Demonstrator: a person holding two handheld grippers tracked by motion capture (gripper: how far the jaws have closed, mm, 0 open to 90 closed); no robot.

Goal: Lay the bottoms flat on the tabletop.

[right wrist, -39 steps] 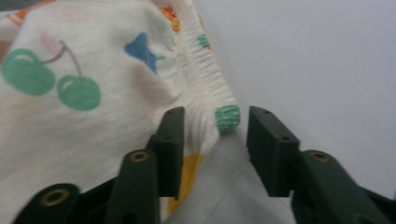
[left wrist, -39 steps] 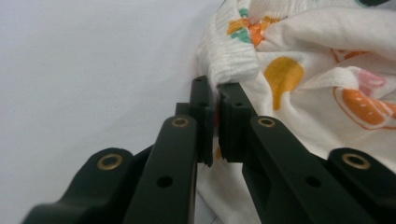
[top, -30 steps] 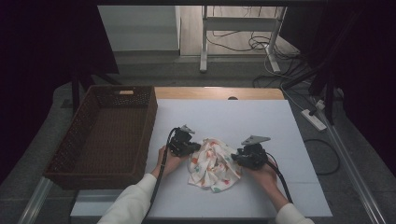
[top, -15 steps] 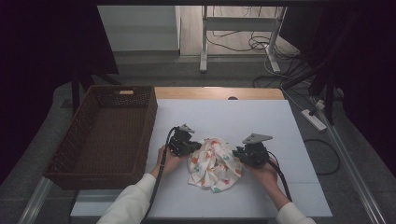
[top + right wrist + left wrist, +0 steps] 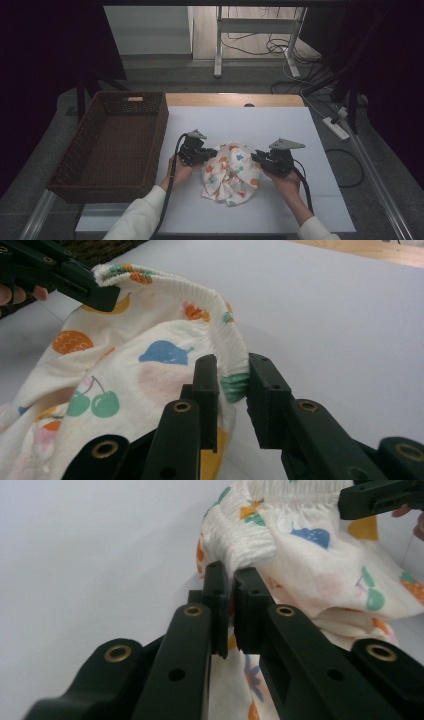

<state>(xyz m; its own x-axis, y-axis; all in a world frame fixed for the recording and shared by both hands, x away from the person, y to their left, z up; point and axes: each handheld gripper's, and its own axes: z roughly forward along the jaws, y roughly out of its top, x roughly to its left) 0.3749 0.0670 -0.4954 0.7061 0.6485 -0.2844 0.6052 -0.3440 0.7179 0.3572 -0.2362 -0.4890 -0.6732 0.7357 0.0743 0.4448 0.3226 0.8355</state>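
A small cream cotton garment printed with coloured fruit point(image 5: 231, 172) is being gathered up by its ribbed elastic waistband, so the step in hand is judged to be the lift from the white desk point(image 5: 310, 135), with the cloth taken at both ends of the band. The left tongs point(image 5: 229, 587) are clenched on the gathered waistband, and the right tongs point(image 5: 232, 371) have just been closing and are seen with the band pinched between their pads, a green-printed fold bulging in the narrow gap. In the high view the garment is seen bunched between the two tongs near the front of the desk, its lower part resting in crumpled folds on the surface. The next move is judged to call for both grips to be kept firm while the band is drawn taut and the cloth is raised clear, perhaps towards the dark brown woven basket point(image 5: 95, 150) standing at the left of the desk. The fabric appears soft, thin and limp.
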